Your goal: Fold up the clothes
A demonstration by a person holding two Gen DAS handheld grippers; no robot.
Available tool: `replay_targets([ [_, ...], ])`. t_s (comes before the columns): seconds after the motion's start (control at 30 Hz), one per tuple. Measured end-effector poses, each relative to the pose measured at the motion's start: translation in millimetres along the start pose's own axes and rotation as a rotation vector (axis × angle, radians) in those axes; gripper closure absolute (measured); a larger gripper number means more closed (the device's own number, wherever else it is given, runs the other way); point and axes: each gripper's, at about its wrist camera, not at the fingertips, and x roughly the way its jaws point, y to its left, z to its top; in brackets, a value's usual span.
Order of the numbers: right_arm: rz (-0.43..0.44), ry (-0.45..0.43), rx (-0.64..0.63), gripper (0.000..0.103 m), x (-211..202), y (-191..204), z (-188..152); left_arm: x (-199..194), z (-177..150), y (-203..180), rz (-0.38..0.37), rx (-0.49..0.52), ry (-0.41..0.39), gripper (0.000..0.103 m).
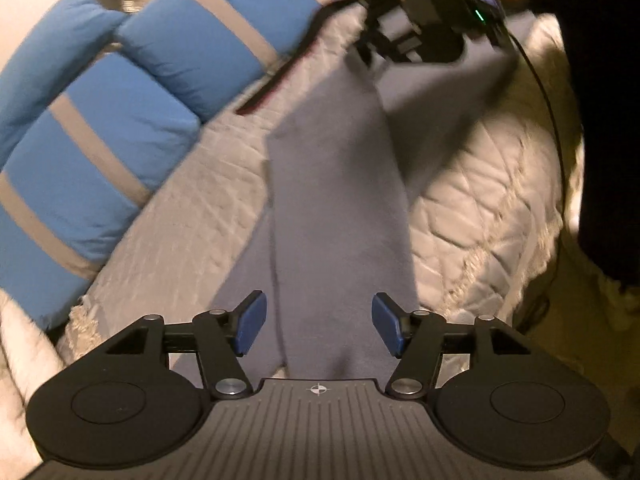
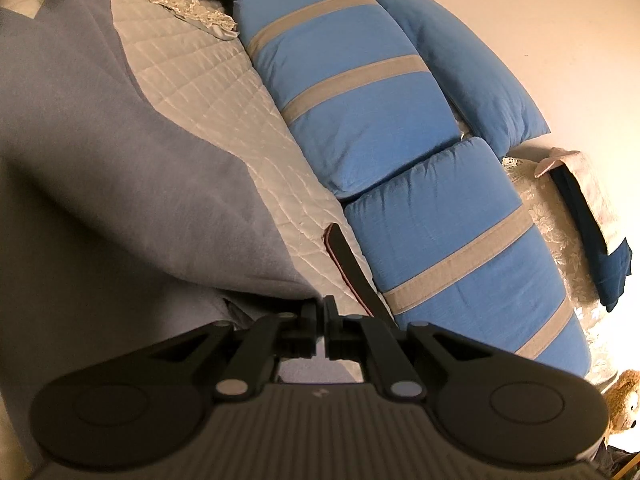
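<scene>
A grey-blue garment (image 1: pixel 336 216) lies stretched across the quilted bedspread (image 1: pixel 480 200). My left gripper (image 1: pixel 319 324) is open, its blue pads (image 1: pixel 252 322) on either side of the garment's near end, just above it. My right gripper (image 1: pixel 384 46) appears at the top of the left wrist view, holding the garment's far end lifted. In the right wrist view the right gripper (image 2: pixel 323 306) is shut on a corner of the garment (image 2: pixel 120 168), which drapes away to the left.
Blue pillows with grey stripes (image 2: pixel 360 88) line the bed's edge, also in the left wrist view (image 1: pixel 100 132). A dark flat object with a red edge (image 2: pixel 352 272) lies beside them. A cable (image 1: pixel 552 128) hangs from the right gripper. A plush toy (image 2: pixel 624 400) sits at far right.
</scene>
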Motion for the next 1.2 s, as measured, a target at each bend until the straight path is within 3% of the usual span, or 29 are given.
replay_targets([
  [0.2, 0.002, 0.000, -0.006, 0.089, 1, 1, 0, 19, 5, -34, -0.020, 0.060, 0.105, 0.046],
  [0.33, 0.001, -0.002, -0.005, 0.087, 1, 0, 0, 31, 10, -56, 0.039, 0.091, 0.173, 0.046],
  [0.43, 0.001, -0.003, -0.006, 0.087, 0, 1, 0, 44, 12, -69, 0.139, 0.093, 0.216, 0.046],
  [0.53, 0.000, -0.004, -0.005, 0.085, 0, 1, 0, 48, 11, -75, 0.185, 0.089, 0.234, 0.047],
  [0.6, 0.001, -0.005, -0.004, 0.085, 0, 1, -1, 48, 11, -76, 0.202, 0.084, 0.242, 0.062],
  [0.63, 0.001, -0.006, -0.003, 0.085, -1, 1, -1, 48, 10, -76, 0.222, 0.085, 0.253, 0.082],
  [0.73, -0.002, -0.016, -0.003, 0.085, -2, 1, -1, 45, 10, -70, 0.256, 0.064, 0.266, 0.097],
  [0.93, -0.012, -0.058, 0.016, 0.085, -7, -2, 2, 27, 14, -41, 0.368, 0.094, 0.262, 0.099],
  [1.2, -0.037, -0.140, 0.057, 0.085, -6, -5, 18, 37, 14, 51, 0.528, 0.069, 0.267, 0.100],
])
